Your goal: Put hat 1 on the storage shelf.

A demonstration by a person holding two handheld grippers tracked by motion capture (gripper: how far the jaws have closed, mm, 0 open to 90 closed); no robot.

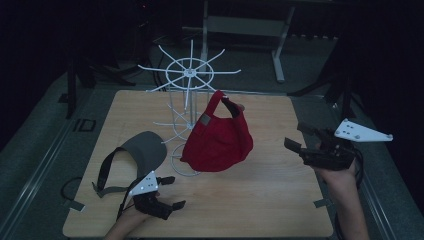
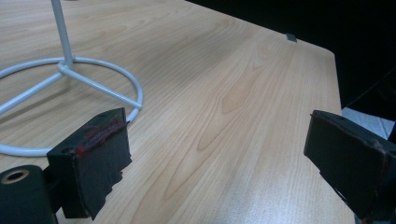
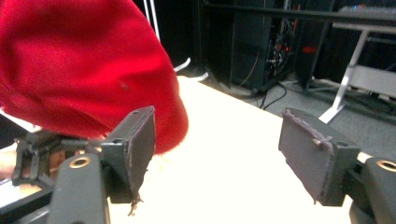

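Bare tabletop point(image 1: 280, 195) between red cap point(image 1: 220, 137) and right gripper point(image 1: 300, 137).

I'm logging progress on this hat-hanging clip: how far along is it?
Done: the red cap hangs by its strap from the white wire rack. In hand: nothing; the right gripper is open beside the cap, the left gripper open too. Left: the grey visor lies on the table.
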